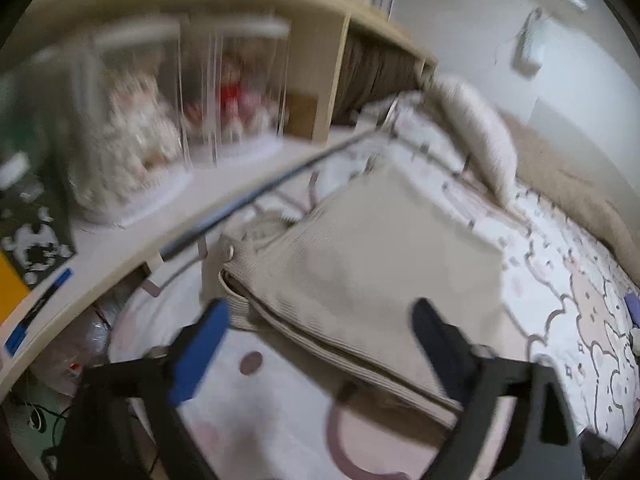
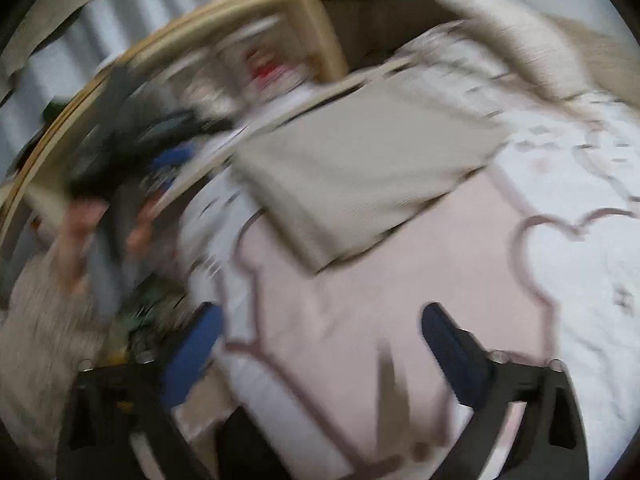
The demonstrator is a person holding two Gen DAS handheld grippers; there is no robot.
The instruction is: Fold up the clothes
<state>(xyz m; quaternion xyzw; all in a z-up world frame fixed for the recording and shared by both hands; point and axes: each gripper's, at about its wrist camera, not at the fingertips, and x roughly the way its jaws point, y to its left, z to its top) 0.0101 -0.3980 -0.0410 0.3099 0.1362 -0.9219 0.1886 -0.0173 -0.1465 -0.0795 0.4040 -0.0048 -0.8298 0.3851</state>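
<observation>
**Both grippers empty above a folded beige garment on the bed**

Nearest the lens in the left wrist view, the left gripper (image 1: 320,344) of black plastic with blue finger pads has its jaws spread wide, holding nothing; the near edge of the garment shows in the gap between them, but whether a pad touches the cloth cannot be told. In the right wrist view the right gripper (image 2: 320,352), built the same, also stands with jaws spread and empty, over bare sheet and well short of the garment.

The white bed sheet with pink cartoon-bear and heart outlines (image 1: 560,280) fills most of both views. Along its left and far side runs a light wooden shelf unit (image 1: 320,60) with a pale ledge.

The folded beige ribbed-fabric garment (image 1: 372,248) lies flat on the sheet as a rough rectangle, with stacked layered edges on its near side; in the right view it sits at mid-distance, left of centre (image 2: 360,168).

A cream pillow (image 1: 480,140) leans at the far end of the bed.

On the shelf stand clear plastic display boxes holding plush dolls (image 1: 192,100), heavily blurred.

At the left of the right view, a blurred hand (image 2: 80,232) grips the other gripper's handle.
</observation>
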